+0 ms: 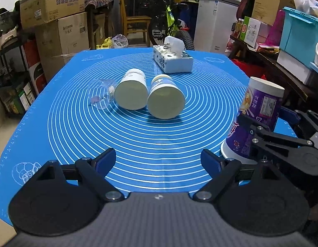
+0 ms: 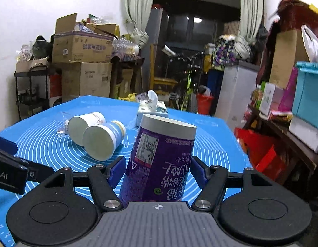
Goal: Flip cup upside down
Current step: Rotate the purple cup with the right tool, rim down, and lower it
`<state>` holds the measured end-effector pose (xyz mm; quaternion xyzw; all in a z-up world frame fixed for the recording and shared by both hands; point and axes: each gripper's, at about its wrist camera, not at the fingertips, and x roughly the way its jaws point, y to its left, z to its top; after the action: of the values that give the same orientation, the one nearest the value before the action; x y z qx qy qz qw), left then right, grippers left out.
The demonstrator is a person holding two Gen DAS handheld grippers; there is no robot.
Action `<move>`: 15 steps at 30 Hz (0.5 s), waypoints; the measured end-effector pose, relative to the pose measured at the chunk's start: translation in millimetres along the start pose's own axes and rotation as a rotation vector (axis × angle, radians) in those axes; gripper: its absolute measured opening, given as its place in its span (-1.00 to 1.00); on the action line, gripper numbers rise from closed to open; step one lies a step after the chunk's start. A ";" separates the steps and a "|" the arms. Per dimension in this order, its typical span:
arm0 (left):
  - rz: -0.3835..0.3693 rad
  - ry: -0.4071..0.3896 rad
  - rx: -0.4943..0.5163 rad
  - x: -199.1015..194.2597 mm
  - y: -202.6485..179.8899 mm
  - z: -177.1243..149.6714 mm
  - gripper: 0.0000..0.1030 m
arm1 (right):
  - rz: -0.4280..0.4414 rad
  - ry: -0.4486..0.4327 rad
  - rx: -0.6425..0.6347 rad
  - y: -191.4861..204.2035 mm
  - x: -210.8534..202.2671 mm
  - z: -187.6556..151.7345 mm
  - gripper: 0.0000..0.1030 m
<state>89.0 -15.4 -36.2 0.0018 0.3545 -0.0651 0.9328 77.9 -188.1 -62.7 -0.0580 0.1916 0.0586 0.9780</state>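
Note:
A purple paper cup [image 2: 159, 162] stands upside down, base up, tilted slightly, between the blue pads of my right gripper [image 2: 157, 173]; the pads sit at its sides and seem to touch it. In the left wrist view the same cup [image 1: 255, 119] is at the right edge of the blue mat [image 1: 138, 135], wide rim down, with the right gripper around it. My left gripper [image 1: 159, 160] is open and empty over the mat's near part. Two white-and-blue paper cups [image 1: 131, 92] [image 1: 166, 98] lie on their sides mid-mat, bases toward me.
A clear plastic cup [image 1: 101, 95] lies on its side left of the paper cups. A tissue box [image 1: 172, 58] stands at the mat's far side. Cardboard boxes [image 1: 55, 20] are stacked left, a bicycle [image 1: 171, 24] behind, shelves with boxes [image 1: 292, 41] on the right.

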 end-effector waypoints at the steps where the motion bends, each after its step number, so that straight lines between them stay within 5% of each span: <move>1: -0.002 -0.001 0.000 -1.3 -1.0 -0.1 0.73 | 0.003 0.007 0.013 -2.5 -1.4 -0.8 0.37; 15: -0.019 -0.049 0.032 -32.5 -22.7 -6.9 0.73 | 0.038 0.063 0.113 -28.2 -32.2 -0.1 0.67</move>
<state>57.6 -33.7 -18.9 0.0117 0.3304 -0.0796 0.9404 52.1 -218.9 -47.9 -0.0008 0.2265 0.0643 0.9719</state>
